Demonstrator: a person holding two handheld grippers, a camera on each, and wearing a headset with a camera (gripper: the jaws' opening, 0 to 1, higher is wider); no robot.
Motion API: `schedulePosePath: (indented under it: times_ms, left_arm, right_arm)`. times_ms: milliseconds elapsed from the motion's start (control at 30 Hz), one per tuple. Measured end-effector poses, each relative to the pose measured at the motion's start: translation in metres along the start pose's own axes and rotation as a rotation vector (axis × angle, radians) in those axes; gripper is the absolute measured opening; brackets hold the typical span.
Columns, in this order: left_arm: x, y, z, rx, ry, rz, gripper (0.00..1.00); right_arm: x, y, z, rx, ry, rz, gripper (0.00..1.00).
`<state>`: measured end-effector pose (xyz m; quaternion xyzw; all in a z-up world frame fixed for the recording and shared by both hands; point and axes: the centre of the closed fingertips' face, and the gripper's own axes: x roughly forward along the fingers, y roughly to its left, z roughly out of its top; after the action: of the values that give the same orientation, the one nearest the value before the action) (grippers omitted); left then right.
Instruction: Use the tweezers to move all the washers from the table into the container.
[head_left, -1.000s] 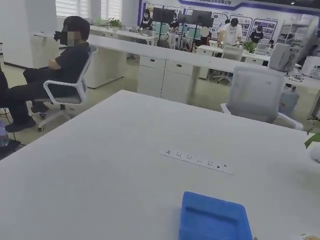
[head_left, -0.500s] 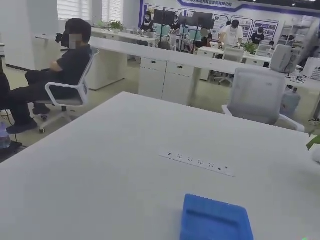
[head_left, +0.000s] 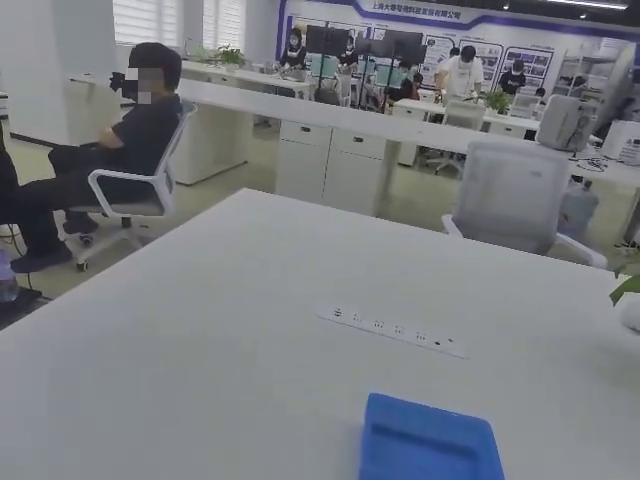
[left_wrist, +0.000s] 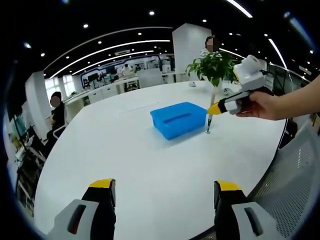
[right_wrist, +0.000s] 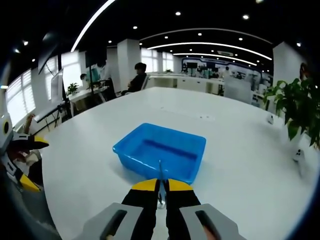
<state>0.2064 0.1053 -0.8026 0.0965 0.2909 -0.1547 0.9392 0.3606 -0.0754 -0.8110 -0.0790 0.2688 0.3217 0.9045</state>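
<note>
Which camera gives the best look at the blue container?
The right gripper view: the whole blue container sits close, its inside visible. The left gripper view shows it smaller; the head view crops it at the bottom.

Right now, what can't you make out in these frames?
Washers: too small to pick out on the table, either gripper view.
Blue container: head view, cut off by bottom edge.
Container floor's near strip: right gripper view, behind its front wall.
Tweezers, held end: right gripper view, between the shut jaws.
</note>
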Motion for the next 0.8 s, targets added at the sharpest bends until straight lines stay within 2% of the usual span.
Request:
schedulePosePath:
  times_ms: [600,700,800]
  left_arm:
    - [0.0002,0.0001,0.0008,-0.002,-0.001,0.002,0.82]
    - [0.0001,0.0004,0.0011,-0.001,-0.003,0.003,0.82]
    - [0.0002,0.0007,0.001,-0.002,-0.004,0.004,0.82]
  right_arm:
    - [0.0008,-0.0011,0.0,-0.025,0.0,-0.009,0.01]
    - [0.0007,-0.001,0.0006,-0.01,0.014,0.004,0.01]
    - [0.0006,-0.0034,-0.0006,-0.007,0.007,-0.004,0.01]
